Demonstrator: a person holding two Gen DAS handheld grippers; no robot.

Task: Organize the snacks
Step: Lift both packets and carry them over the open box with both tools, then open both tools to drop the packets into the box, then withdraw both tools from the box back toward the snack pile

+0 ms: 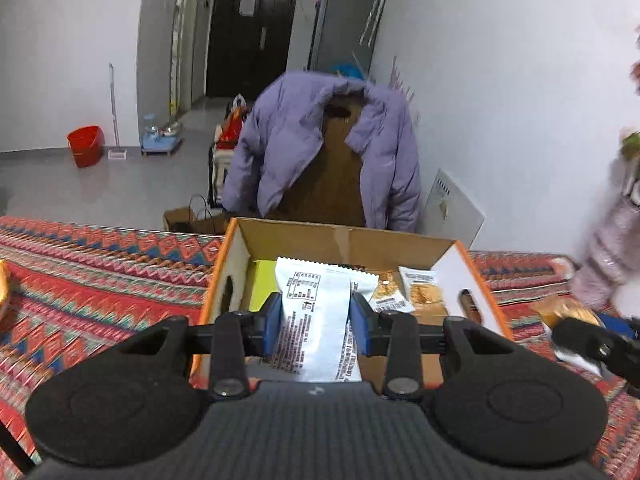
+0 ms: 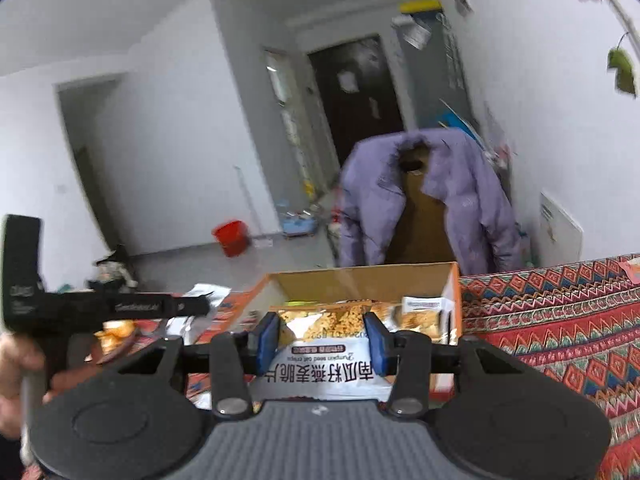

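Left fingers (image 1: 316,316): blue pads clamped on a white snack packet (image 1: 316,312), held over the near edge of the cardboard box (image 1: 340,236).
Right fingers (image 2: 321,338): closed on a pumpkin seed oat crisp packet (image 2: 324,356), just before the same box.
Handling: both packets look light, thin and crinkly, the crisps inside likely brittle; a gentle pinch across the flat middle seems safest.
Box: open-topped, on the patterned counter (image 1: 100,264).
Count held: two packets, one per gripper.
Count in box: at least two oat crisp packets (image 1: 420,286) and one yellow-green item (image 1: 262,280).
Loose snacks on counter: blurred, uncountable.
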